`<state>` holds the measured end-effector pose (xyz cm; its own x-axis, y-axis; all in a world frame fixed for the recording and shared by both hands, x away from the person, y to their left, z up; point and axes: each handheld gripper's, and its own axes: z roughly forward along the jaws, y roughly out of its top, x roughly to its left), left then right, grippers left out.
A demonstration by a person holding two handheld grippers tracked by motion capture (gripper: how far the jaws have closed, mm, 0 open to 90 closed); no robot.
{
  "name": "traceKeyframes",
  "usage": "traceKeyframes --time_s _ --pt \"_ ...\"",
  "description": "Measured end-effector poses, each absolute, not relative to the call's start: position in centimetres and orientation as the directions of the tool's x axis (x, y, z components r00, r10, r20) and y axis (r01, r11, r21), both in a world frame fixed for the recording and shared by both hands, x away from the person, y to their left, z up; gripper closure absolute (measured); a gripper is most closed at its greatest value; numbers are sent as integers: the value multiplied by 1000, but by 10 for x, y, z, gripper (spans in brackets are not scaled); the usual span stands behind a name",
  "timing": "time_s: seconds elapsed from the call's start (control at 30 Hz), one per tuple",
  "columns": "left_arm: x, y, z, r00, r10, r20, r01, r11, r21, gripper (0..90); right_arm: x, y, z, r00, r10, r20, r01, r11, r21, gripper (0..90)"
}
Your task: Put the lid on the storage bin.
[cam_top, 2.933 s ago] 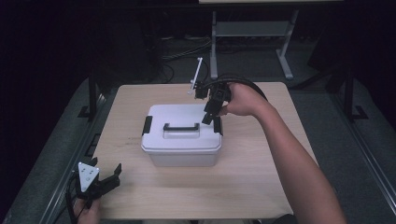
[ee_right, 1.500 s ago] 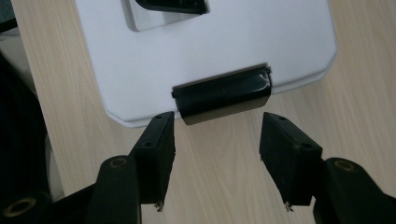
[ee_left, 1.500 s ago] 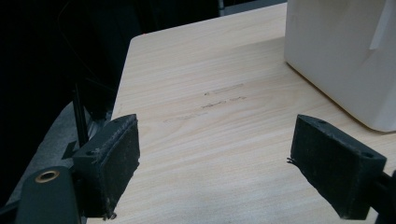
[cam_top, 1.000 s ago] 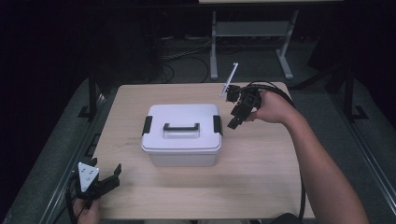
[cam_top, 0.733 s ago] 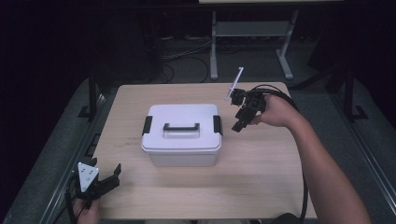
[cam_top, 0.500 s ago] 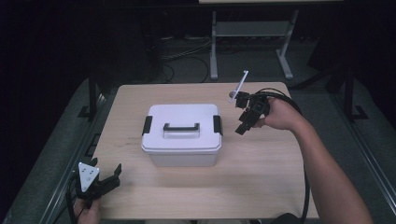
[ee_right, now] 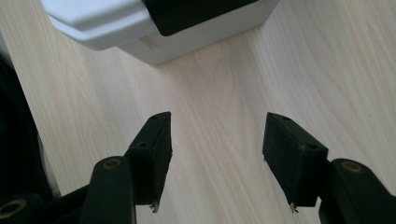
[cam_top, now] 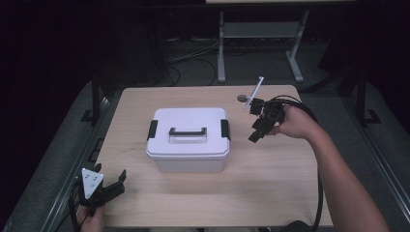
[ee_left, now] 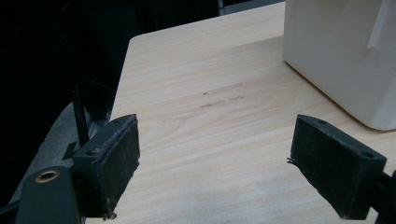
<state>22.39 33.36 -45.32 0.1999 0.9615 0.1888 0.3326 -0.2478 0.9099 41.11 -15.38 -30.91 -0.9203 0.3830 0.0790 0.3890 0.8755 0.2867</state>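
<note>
White lidded plastic storage box (cam_top: 188, 139) with black latches sits mid-table on the pale wooden table (cam_top: 270, 193), handle up for easy reach. Right gripper (cam_top: 255, 137) hovers beside its right latch, jaws apart, empty. Left gripper (cam_top: 118, 181) waits empty, gaping wide, at the near-left corner.

Each claw is matte black. The left claw (cam_top: 110, 186) carries a grey three-cornered plate with small dark dots; the right claw (cam_top: 257, 129) bears a thin white rod and trails a black cable. Brass-ringed screw holes mark the jaw mounts, with worn, frayed pads.
</note>
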Motion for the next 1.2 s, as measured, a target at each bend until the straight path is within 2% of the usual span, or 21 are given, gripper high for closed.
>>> traceKeyframes --time_s 1.2 --pt "225 332 -453 206 959 197 331 -258 908 150 402 -186 -352 -891 433 138 454 843 289 417"
